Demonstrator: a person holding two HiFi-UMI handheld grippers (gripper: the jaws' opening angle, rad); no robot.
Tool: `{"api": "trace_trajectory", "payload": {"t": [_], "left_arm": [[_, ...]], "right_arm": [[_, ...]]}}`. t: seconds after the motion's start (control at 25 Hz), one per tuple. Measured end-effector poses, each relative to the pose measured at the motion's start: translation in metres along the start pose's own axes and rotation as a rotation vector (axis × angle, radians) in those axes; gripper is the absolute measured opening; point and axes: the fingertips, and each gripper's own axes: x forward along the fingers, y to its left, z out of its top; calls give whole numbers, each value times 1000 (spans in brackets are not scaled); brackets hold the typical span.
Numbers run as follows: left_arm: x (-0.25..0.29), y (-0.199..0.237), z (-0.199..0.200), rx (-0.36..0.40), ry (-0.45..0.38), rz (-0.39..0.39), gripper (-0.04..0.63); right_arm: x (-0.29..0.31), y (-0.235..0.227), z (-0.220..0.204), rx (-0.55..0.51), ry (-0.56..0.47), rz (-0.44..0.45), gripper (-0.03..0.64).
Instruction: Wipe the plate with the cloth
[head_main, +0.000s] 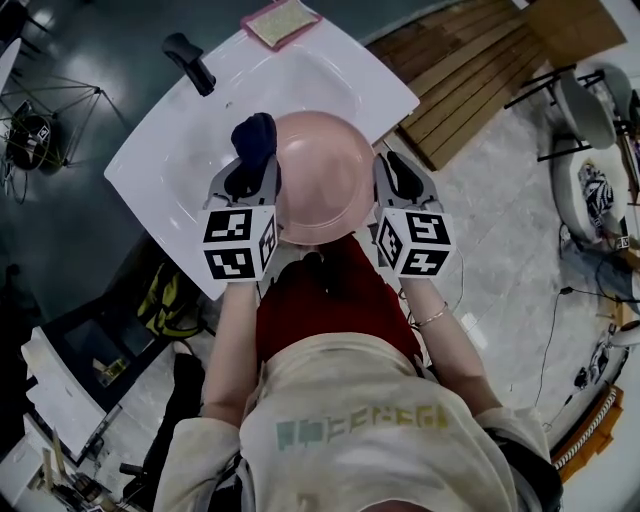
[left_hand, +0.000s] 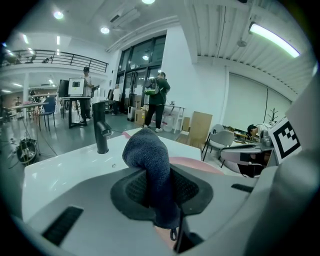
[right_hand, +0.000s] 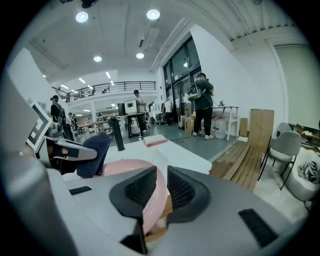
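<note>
A pink plate (head_main: 322, 176) is held level above a white sink (head_main: 180, 150). My right gripper (head_main: 392, 180) is shut on the plate's right rim (right_hand: 157, 192). My left gripper (head_main: 248, 180) is shut on a dark blue cloth (head_main: 254, 138), which bunches up past the jaws at the plate's left edge. In the left gripper view the cloth (left_hand: 150, 165) stands between the pads, with the plate (left_hand: 200, 165) showing pink behind it. From the right gripper view, the cloth (right_hand: 92, 155) and left gripper (right_hand: 65, 150) sit across the plate (right_hand: 122, 167).
A black faucet (head_main: 190, 62) stands at the sink's far left. A pink-rimmed sponge pad (head_main: 280, 22) lies at the sink's far corner. Wooden decking (head_main: 470, 80) lies to the right. Chairs (head_main: 585, 110) and cables crowd the right side. People stand in the background.
</note>
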Motion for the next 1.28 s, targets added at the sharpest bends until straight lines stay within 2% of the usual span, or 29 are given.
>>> {"api": "trace_trajectory", "payload": {"t": [0.4,0.84,1.28], "left_arm": [[-18,-2,16,-12,-88,-32,80],[-48,-8,33,4,-178,-57,80],[-74,-11,43,22,-250,-60,80]], "right_arm": [[-33,18,36,-49,-184,28,49],[-63,32,51,-27,-252,44,37],[-81,42,53,-67,-262,28,37]]}}
